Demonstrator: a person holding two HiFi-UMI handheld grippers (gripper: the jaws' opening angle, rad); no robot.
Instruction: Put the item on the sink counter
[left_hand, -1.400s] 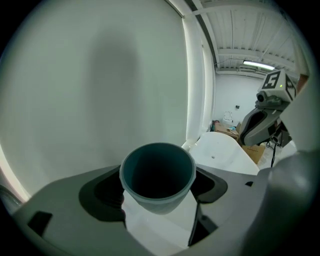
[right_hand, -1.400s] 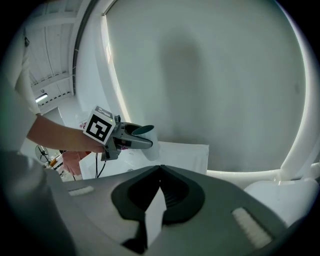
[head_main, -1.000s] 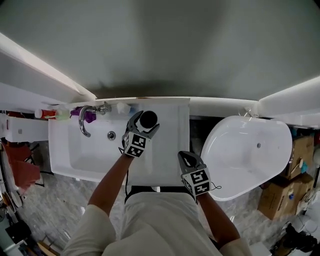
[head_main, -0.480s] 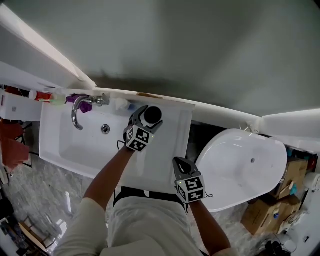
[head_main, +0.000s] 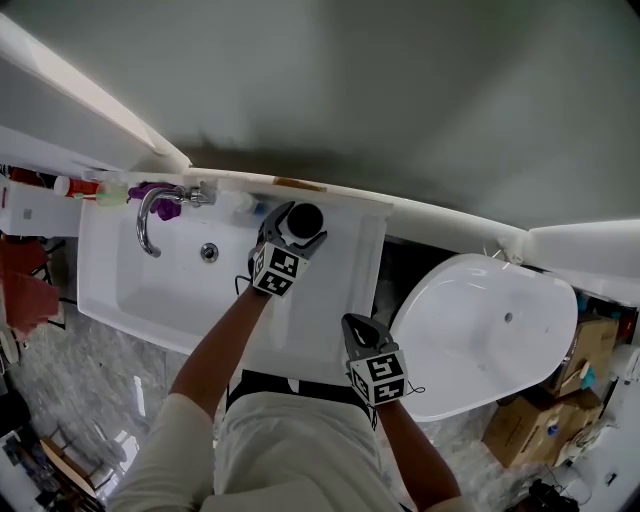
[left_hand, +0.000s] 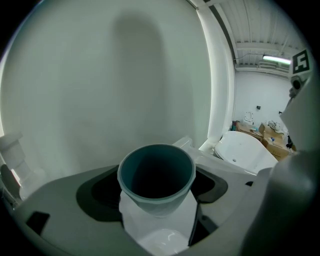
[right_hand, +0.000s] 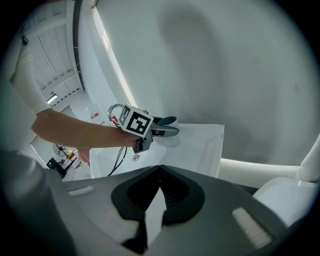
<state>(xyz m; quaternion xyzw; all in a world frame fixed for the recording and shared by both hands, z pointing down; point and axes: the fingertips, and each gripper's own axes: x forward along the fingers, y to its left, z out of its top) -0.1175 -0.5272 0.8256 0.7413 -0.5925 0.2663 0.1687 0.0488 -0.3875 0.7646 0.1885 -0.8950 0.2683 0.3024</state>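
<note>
Cup (left_hand: 156, 175): one, clamped in left tongs (head_main: 297, 222); right tongs (right_hand: 159, 170) closed, empty.

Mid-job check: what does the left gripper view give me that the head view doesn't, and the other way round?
Only the left gripper view looks straight down into the open mouth of the cup, showing its dark inside, seated between that gripper's jaws. Only the head view shows the faucet, the basin drain and the right gripper near the counter's front edge. Both show the cup itself and the white bathtub.
</note>
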